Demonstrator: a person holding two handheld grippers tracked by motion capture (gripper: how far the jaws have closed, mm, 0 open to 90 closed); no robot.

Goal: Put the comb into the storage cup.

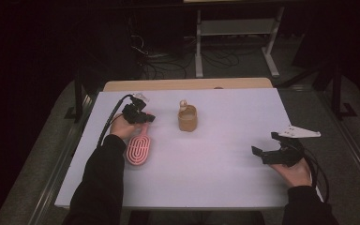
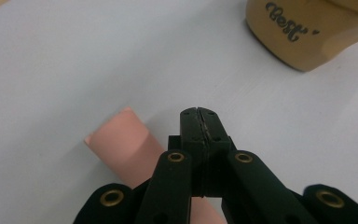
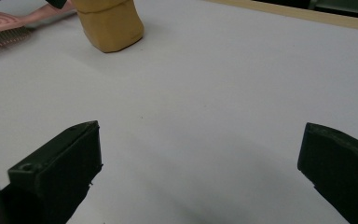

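A pink hairbrush [image 1: 139,149] lies on the white table [image 1: 225,159] at the left, handle pointing away from me. My left gripper [image 1: 145,118] sits over the handle's far end. In the left gripper view its jaws [image 2: 199,114] are pressed shut tip to tip, and the pink handle [image 2: 121,144] runs below and to their left, not between them. A tan cup [image 1: 187,119] marked "Best" [image 2: 303,32] stands just beyond. My right gripper [image 1: 265,143] rests low at the right, wide open [image 3: 200,154] with bare table between its fingers.
A small round pale object [image 1: 183,103] pokes out of the cup. A wooden board [image 1: 187,84] edges the table's far side. From the right gripper view, the cup [image 3: 109,23] and brush head [image 3: 4,28] lie far off at upper left.
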